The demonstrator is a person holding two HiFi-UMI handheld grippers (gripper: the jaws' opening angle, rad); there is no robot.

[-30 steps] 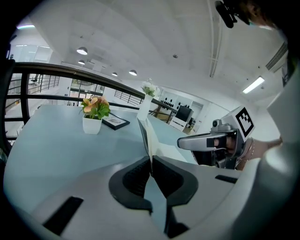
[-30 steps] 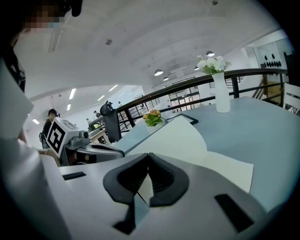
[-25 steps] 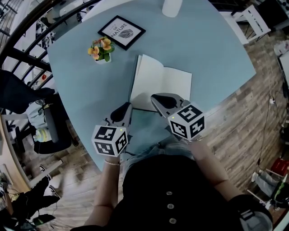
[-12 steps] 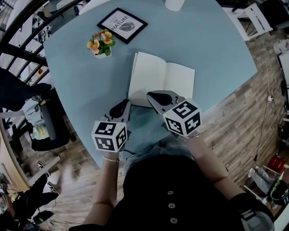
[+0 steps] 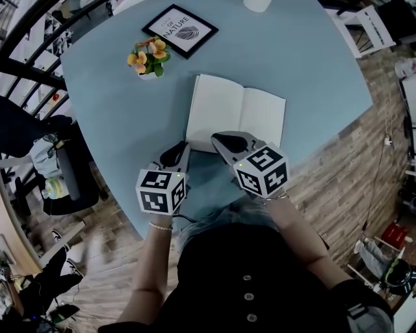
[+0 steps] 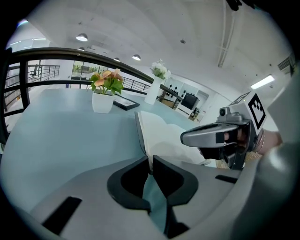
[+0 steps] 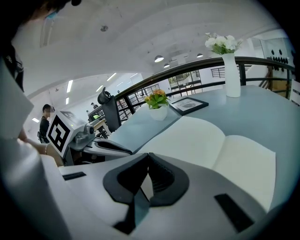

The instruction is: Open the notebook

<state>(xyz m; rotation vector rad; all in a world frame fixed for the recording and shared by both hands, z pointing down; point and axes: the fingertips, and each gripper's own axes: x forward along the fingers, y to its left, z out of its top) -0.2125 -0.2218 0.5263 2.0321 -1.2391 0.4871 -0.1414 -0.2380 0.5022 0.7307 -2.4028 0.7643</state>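
Note:
The notebook [image 5: 237,114] lies open and flat on the light blue table [image 5: 117,117], showing two blank white pages. My left gripper [image 5: 177,151] hovers just off the notebook's near left corner, its jaws shut with only a thin slit and nothing between them [image 6: 150,159]. My right gripper [image 5: 218,140] sits over the near edge of the left page, its jaws shut and empty [image 7: 148,155]. In the left gripper view the open pages [image 6: 164,136] lie straight ahead, with the right gripper [image 6: 187,137] beside them. The right gripper view shows both pages [image 7: 206,140] and the left gripper [image 7: 122,149].
A small white pot of orange flowers [image 5: 148,60] and a black-framed print [image 5: 180,30] stand at the back left of the table. A white vase [image 5: 257,4] is at the far edge. The table's front edge runs just under the grippers; a chair with bags [image 5: 58,175] is at the left.
Both grippers have sunk a little toward the table at the notebook's near edge. The notebook stays open and has not moved.

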